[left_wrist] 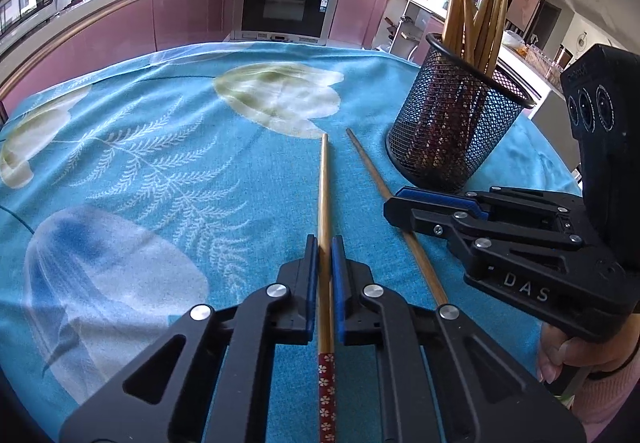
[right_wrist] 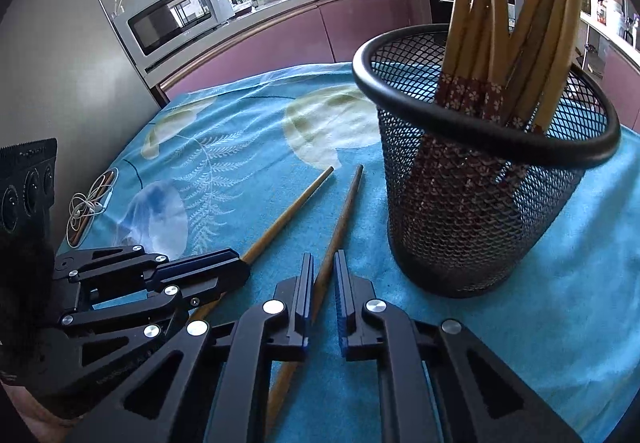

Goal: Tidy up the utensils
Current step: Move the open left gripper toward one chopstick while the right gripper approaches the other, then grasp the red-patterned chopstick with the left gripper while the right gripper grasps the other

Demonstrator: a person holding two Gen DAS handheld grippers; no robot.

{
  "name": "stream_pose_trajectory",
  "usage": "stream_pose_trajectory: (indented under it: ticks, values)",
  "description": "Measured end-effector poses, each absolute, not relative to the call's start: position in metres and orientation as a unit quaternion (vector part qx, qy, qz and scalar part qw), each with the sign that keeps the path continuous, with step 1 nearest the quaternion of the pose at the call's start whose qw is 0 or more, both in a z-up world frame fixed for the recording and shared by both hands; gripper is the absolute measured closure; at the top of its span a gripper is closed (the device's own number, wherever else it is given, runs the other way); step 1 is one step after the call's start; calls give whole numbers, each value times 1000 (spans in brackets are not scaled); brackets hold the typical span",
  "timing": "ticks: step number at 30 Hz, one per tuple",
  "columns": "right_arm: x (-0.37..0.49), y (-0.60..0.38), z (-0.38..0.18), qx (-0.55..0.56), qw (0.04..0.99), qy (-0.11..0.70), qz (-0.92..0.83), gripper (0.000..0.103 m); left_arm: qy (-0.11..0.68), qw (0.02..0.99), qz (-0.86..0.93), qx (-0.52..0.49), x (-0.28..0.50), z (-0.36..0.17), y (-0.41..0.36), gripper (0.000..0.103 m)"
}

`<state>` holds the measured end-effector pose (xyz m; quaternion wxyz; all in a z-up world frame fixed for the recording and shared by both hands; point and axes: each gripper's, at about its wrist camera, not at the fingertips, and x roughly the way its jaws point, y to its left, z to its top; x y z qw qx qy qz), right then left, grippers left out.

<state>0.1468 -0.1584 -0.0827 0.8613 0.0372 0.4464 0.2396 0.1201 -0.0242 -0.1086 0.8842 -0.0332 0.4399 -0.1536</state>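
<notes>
Two bamboo chopsticks lie on the blue flowered tablecloth (left_wrist: 160, 163). My left gripper (left_wrist: 325, 243) is shut on the left chopstick (left_wrist: 325, 187), which has a red flowered end near the camera. My right gripper (right_wrist: 323, 261) is open, its jaws either side of the second chopstick (right_wrist: 344, 211) without clamping it. That second chopstick also shows in the left wrist view (left_wrist: 372, 167), passing under the right gripper (left_wrist: 396, 203). A black mesh holder (left_wrist: 452, 123) with several chopsticks (left_wrist: 480, 15) stands at the right, close to both grippers; it also shows in the right wrist view (right_wrist: 480, 211).
A coiled white cable (right_wrist: 90, 203) lies at the table's left edge. Kitchen counters, an oven (left_wrist: 288, 3) and a microwave (right_wrist: 176, 19) stand beyond the table. The cloth to the left is bare.
</notes>
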Motion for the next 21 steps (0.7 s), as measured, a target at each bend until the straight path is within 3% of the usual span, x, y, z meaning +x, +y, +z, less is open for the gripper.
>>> stream_pose_trajectory:
  ticks: [14,21]
  values:
    - [137,-148,-79,21,847,453,278,95,442,879,-177,-19,111,-109,-34,95]
    - [140,-146,-84,16,844,460,276,91,444,878,-180,-5,113,-111,-36,95]
